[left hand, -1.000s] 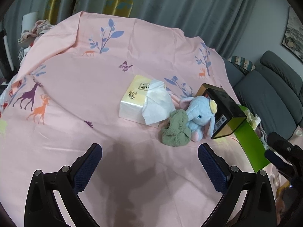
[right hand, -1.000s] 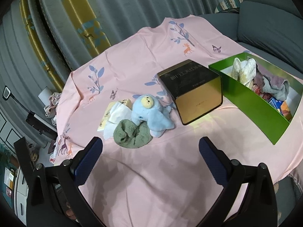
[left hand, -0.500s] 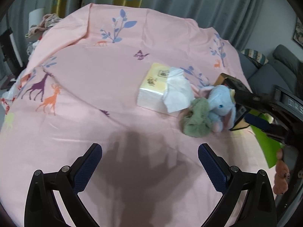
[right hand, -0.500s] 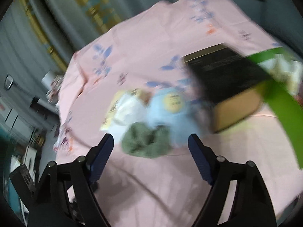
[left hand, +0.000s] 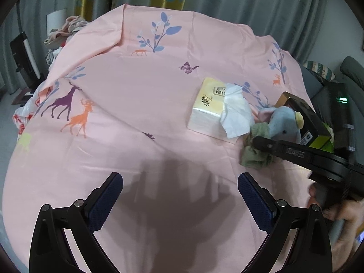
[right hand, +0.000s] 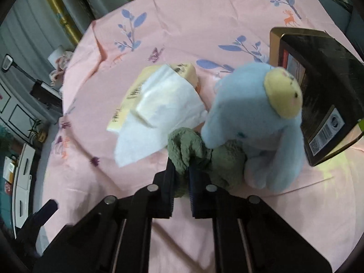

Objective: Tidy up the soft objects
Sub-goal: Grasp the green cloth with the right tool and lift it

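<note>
My right gripper (right hand: 182,170) is clamped on the crumpled green cloth (right hand: 204,157), no clear long axis, lying on the pink sheet (left hand: 136,113) against the blue plush elephant (right hand: 257,118). My left gripper (left hand: 179,195) stands wide, empty. Tissue pack (left hand: 207,109) print unreadable.

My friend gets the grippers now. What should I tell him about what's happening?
Right gripper: shut on the green cloth, which lies on the pink sheet.
Left gripper: open, holding nothing, above bare sheet.
Blue plush toy leans on the cloth, between the tissue pack and the black box.
Done: cloth gripped.
Left: lift the cloth and put it away, then probably the plush toy. Pull gently, since the toy rests on the cloth.
</note>
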Demonstrator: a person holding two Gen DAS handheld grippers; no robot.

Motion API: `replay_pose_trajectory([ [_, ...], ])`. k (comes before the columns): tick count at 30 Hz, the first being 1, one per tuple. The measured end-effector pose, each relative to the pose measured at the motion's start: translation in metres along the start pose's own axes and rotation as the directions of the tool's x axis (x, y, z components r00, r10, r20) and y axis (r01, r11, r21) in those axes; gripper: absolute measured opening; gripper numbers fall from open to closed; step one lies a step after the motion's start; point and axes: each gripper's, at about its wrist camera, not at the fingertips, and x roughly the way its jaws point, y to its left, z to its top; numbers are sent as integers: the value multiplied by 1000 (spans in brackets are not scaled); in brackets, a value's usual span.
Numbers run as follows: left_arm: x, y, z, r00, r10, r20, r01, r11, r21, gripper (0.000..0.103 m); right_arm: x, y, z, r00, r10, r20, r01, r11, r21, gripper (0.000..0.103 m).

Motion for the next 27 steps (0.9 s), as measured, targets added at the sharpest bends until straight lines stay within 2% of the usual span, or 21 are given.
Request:
replay_pose_trajectory([
  [3, -2, 4, 2, 1000, -3, 5, 3, 1000, -15, 101, -27, 10, -4, 991, 137, 9, -136, 991, -16, 9],
  [6, -5, 10, 4, 1000, 4, 12, -3, 999, -35, 101, -46, 25, -13, 964, 264, -15, -264, 964, -39, 10],
  [10, -9, 25, 6, 1000, -8, 11, 9, 995, -96, 101, -43, 38, -25, 931, 352, -101, -357, 934, -37, 10],
  [11, -9, 27, 6, 1000, -14, 8, 14, 994, -104, 101, -38, 38, -28, 927, 353, -126, -360, 933, -31, 10],
  [13, -8, 28, 4, 1000, -18, -1, 18, 994, -109, 101, -22, 36, -35, 934, 311, -176, -318, 948, -13, 13],
  [16, -4, 24, 1, 1000, -17, -22, 15, 996, -87, 101, -2, 32, -43, 949, 219, -229, -228, 974, -14, 13],
  [18, 0, 20, -2, 999, -31, -42, 28, 997, -76, 101, 5, 27, -42, 957, 155, -245, -161, 987, -7, 19],
  [21, 6, 14, -5, 995, -63, -75, 58, 996, -67, 101, 2, 18, -34, 964, 120, -236, -120, 993, 16, 48],
  [24, 10, 4, -9, 992, -92, -92, 88, 995, -50, 101, -14, 9, -25, 975, 127, -182, -124, 992, 27, 60],
  [26, 13, -4, -12, 988, -110, -105, 107, 994, -35, 101, -24, 3, -19, 980, 130, -153, -127, 991, 28, 62],
  [27, 15, -7, -14, 987, -118, -113, 116, 993, -30, 101, -27, 1, -18, 981, 138, -138, -135, 990, 34, 67],
])
